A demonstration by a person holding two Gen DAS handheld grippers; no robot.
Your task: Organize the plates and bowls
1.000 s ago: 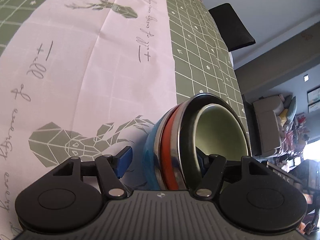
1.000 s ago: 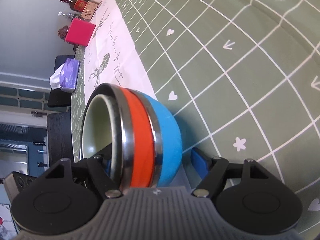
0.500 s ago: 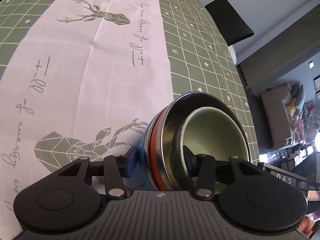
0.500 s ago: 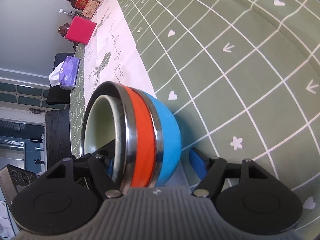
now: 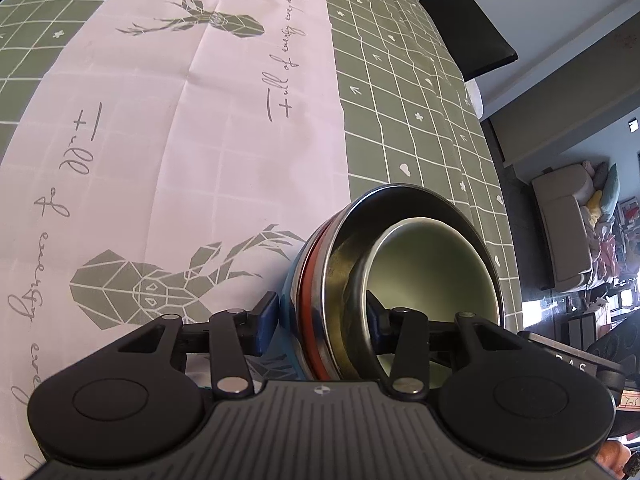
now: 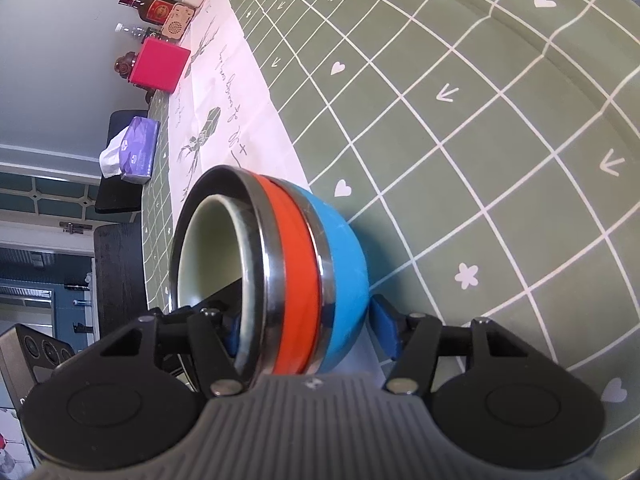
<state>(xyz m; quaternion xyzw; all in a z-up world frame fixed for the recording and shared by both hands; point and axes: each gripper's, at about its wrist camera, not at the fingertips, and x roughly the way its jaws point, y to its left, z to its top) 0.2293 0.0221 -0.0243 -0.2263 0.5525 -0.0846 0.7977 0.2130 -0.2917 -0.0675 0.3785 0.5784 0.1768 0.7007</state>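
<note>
Left gripper (image 5: 322, 322) closing across rim of nested bowl stack (image 5: 400, 280), lower centre of frame; blue pads (image 5: 267, 316) straddling walls, contact not clear. Right gripper (image 6: 310, 326) narrowing likewise: one pad inside pale inner bowl (image 6: 208, 252), other just clear of blue outer bowl (image 6: 346, 256). Stack sitting where pink runner (image 5: 192, 120) meets green checked tablecloth (image 6: 480, 120). Judgement: steel-rimmed, rigid, slick, loosely nested; gripping rim on opposite sides looks safest, since tilting could let the inner bowl slide.

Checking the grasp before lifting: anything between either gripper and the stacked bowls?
Nothing visible. Left gripper and right gripper each straddle the wall of the bowl stack, one finger inside, one outside; both jaws have just been closing.
</note>
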